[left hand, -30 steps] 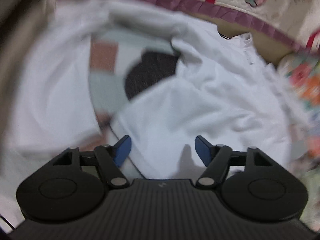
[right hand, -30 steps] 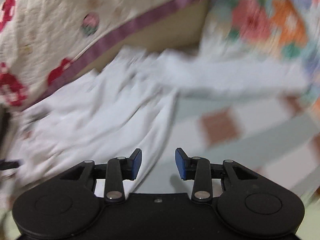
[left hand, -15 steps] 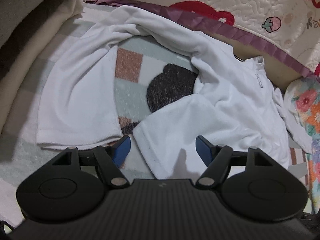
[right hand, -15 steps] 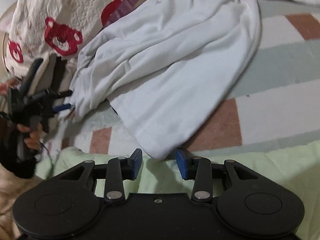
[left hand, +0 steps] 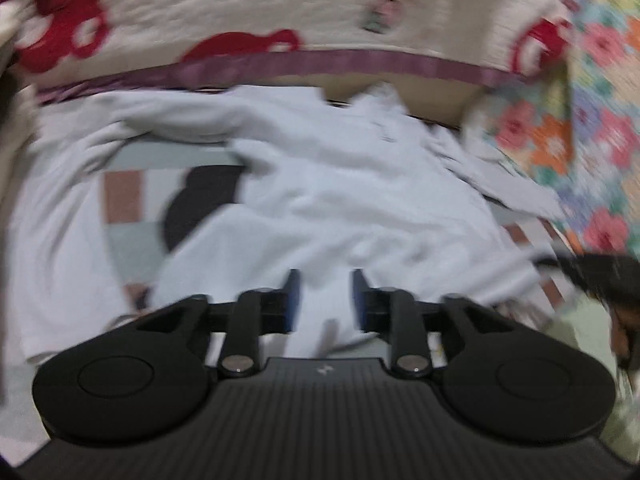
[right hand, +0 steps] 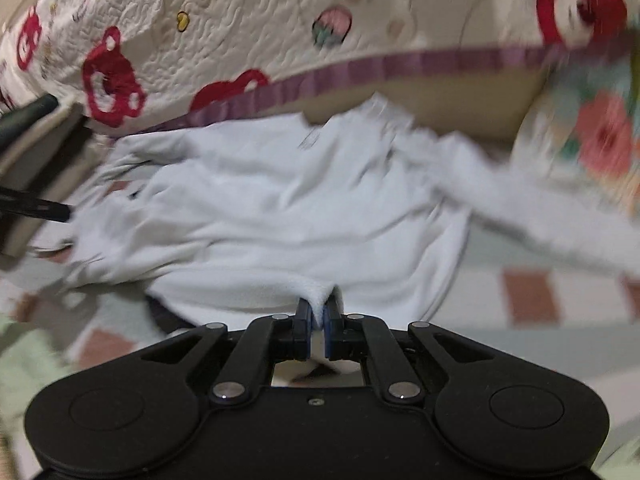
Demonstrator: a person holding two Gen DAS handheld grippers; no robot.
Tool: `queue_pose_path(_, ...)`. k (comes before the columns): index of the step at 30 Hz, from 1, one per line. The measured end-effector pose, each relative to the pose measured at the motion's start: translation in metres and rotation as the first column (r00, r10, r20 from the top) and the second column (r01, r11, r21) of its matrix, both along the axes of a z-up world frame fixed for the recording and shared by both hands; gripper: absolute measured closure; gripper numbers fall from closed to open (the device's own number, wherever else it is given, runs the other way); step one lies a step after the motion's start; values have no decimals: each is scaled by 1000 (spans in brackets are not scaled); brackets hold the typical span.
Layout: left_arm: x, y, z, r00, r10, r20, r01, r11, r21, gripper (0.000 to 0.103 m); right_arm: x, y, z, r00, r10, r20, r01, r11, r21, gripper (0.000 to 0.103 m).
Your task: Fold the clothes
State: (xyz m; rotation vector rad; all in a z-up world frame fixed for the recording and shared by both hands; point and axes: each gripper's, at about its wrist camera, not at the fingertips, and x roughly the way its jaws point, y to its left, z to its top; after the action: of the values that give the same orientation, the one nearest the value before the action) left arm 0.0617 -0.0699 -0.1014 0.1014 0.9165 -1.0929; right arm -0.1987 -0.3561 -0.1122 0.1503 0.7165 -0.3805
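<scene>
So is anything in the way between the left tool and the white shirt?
No, nothing visible. The left tool is closing with the white shirt lying right between its fingers, not yet pinched. The right tool already pinches the shirt's hem.

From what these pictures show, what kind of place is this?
Most likely a bed in a home bedroom. A white shirt lies on a checked blanket, with a quilt with red bears behind it and a flowered cloth at the side.
</scene>
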Motion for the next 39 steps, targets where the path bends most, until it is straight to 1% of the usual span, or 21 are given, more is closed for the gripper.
queue_pose_path(2, -16, -16, -7, 995, -101, 24, 99, 994, 52, 54, 4, -5, 7, 1000, -13, 2, 13, 999, -43, 96)
queue_pose_path(4, -32, -31, -15, 979, -199, 48, 193, 975, 111, 53, 4, -9, 14, 1000, -17, 6, 18, 997, -77, 96)
queue_pose_path(5, -41, -39, -21, 969, -231, 88, 214, 962, 167, 50, 3, -11, 17, 1000, -21, 8, 22, 995, -99, 96)
queue_pose_path(6, -48, -45, -27, 960, -251, 126, 220, 951, 218, 45, 2, -12, 21, 999, -32, 13, 33, 992, -121, 96)
queue_pose_path(9, -59, -57, -43, 937, -272, 218, 188, 921, 341, 43, -6, -20, 31, 995, -87, 40, 92, 983, -159, 96)
queue_pose_path(10, -55, -56, -43, 937, -238, 255, 136, 923, 361, 47, -9, -23, 33, 993, -105, 49, 112, 980, -163, 96)
queue_pose_path(11, -51, -55, -43, 936, -203, 287, 86, 923, 374, 54, -14, -26, 36, 990, -125, 60, 134, 977, -166, 96)
queue_pose_path(12, -41, -51, -39, 944, -168, 285, 60, 934, 353, 63, -21, -27, 36, 988, -142, 63, 151, 974, -167, 96)
queue_pose_path(16, -11, -33, -24, 965, -40, 258, -23, 971, 238, 65, -46, -24, 36, 977, -203, 67, 212, 963, -164, 96)
queue_pose_path(17, -9, -32, -25, 967, -29, 253, -31, 973, 228, 65, -53, -23, 35, 973, -218, 68, 227, 960, -164, 96)
queue_pose_path(19, -5, -30, -28, 970, -6, 241, -46, 977, 208, 65, -50, -38, 22, 978, -206, 21, 207, 971, -116, 96)
queue_pose_path(24, 0, -45, -47, 968, -9, 251, -37, 983, 181, 67, -20, -77, -8, 981, -189, -50, 183, 978, -100, 96)
queue_pose_path(25, 5, -50, -51, 969, 0, 247, -46, 982, 182, 69, -12, -87, -6, 979, -195, -50, 191, 978, -87, 96)
queue_pose_path(27, 18, -55, -55, 973, 85, 214, -121, 979, 162, 85, 2, -106, -3, 976, -214, -42, 211, 976, -57, 96)
queue_pose_path(28, 24, -58, -54, 966, 142, 215, -179, 970, 164, 89, 11, -119, -2, 974, -223, -45, 222, 975, -29, 96)
queue_pose_path(30, 27, -67, -44, 930, 187, 315, -244, 958, 152, 98, 26, -137, -8, 977, -198, -82, 203, 977, 61, 96)
queue_pose_path(31, 29, -70, -41, 914, 197, 355, -259, 956, 135, 99, 33, -144, -13, 979, -172, -109, 183, 978, 102, 96)
queue_pose_path(33, 32, -73, -35, 881, 218, 419, -285, 953, 103, 99, 41, -146, -20, 978, -143, -149, 161, 980, 116, 95)
queue_pose_path(35, 39, -67, -35, 915, 225, 335, -271, 958, 97, 98, 42, -143, -23, 979, -142, -146, 158, 982, 107, 92)
queue_pose_path(37, 38, -53, -33, 945, 215, 248, -239, 969, 69, 95, 36, -144, -25, 980, -162, -114, 177, 974, 139, 90)
queue_pose_path(39, 29, -40, -29, 960, 177, 218, -191, 981, 45, 91, 32, -146, -29, 980, -171, -104, 188, 966, 177, 78)
